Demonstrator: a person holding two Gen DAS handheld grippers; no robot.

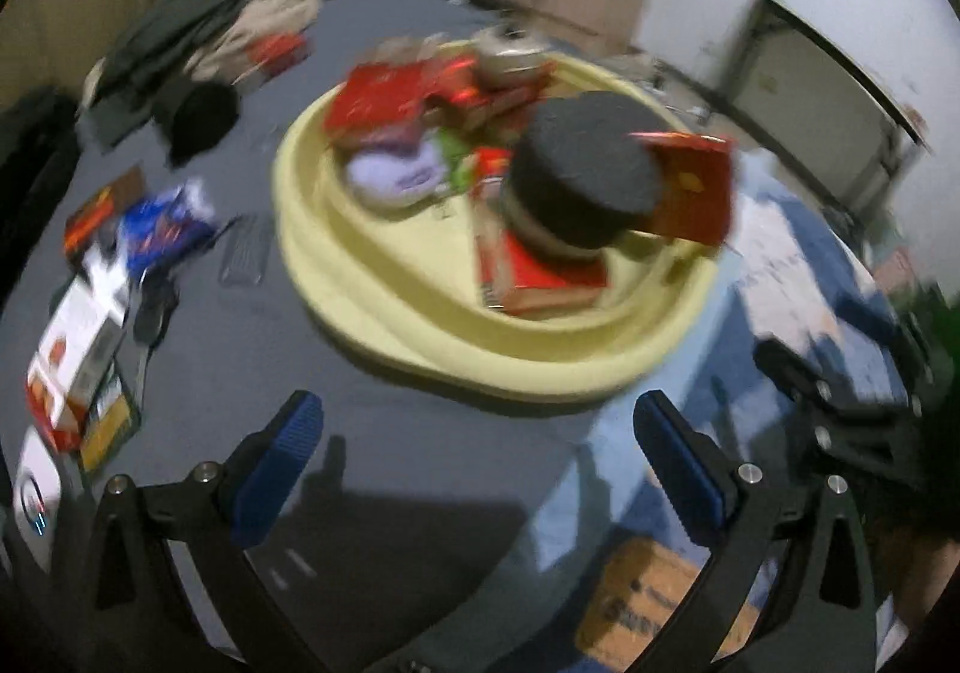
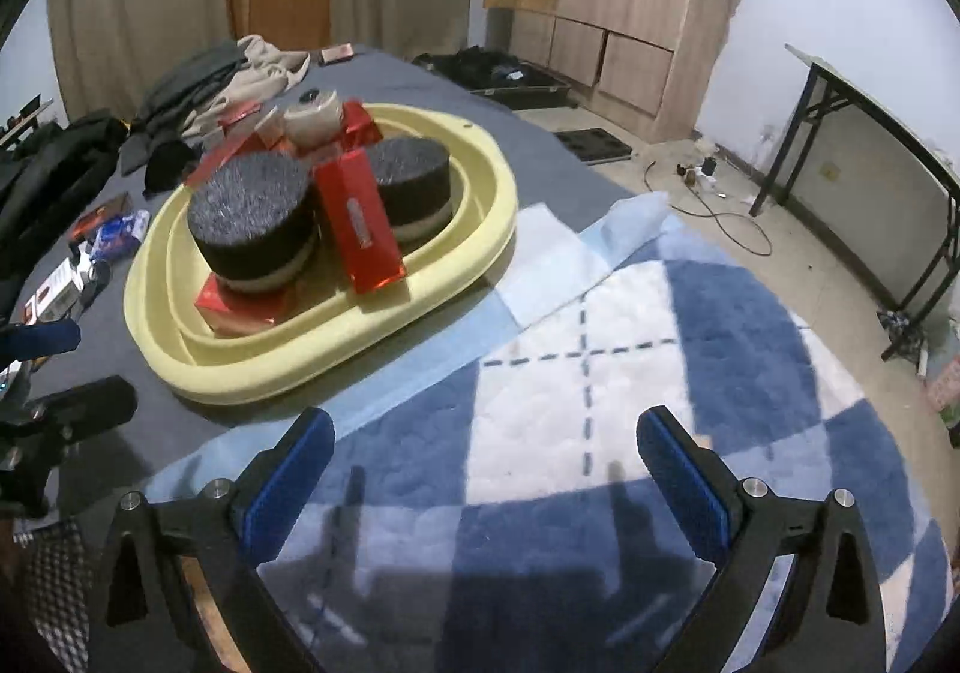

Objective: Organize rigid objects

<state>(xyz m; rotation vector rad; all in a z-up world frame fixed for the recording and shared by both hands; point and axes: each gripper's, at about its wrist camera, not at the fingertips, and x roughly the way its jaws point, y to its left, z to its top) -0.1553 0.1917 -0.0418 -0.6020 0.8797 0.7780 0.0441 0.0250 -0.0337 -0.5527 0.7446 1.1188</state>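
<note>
1. Small boxes and packets lie scattered on the grey bed sheet at far left.
2. The left gripper hangs over the sheet, jaws wide apart and empty.
3. The yellow basin holds black round tins and red boxes.
4. The right gripper hangs over the blue checked blanket, jaws apart and empty.

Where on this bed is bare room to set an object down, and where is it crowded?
Free: the grey sheet between the yellow basin and the open left gripper; the checked blanket beside the basin. Crowded: inside the basin; the packets and clothes along the sheet's far side.
</note>
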